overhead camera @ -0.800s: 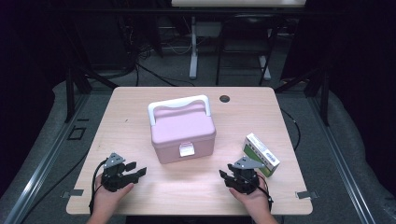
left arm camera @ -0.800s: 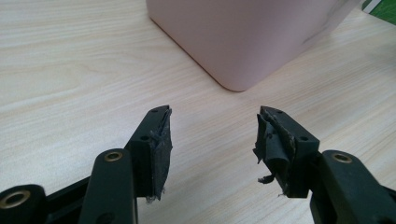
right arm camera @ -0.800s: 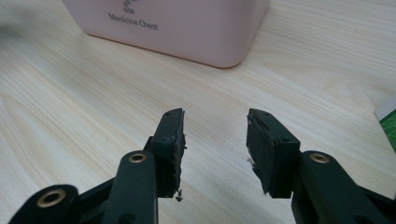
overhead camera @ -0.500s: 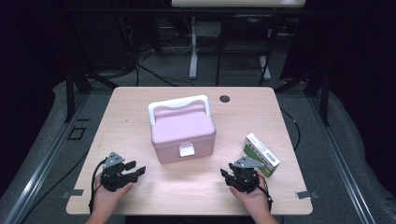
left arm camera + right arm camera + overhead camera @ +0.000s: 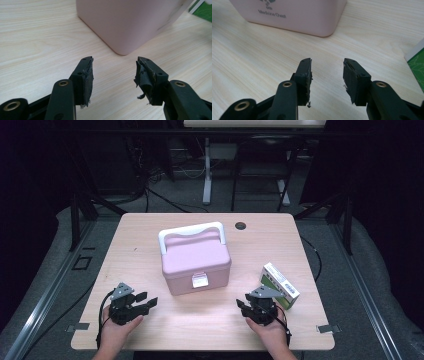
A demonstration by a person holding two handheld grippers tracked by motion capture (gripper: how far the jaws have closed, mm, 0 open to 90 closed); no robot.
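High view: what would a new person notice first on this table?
First, the pink medicine chest with a white handle, standing closed in the middle of the wooden table. Next, the green and white box near the right edge, just beyond the right tool. Both the right tool and the left tool are open and empty at the near edge.

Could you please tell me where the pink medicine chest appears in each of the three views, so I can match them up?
High view: the pink medicine chest stands at the table's centre.
Left gripper view: its corner fills the top, right of centre.
Right gripper view: its printed side sits top left.
Shared landmark: the green and white box.
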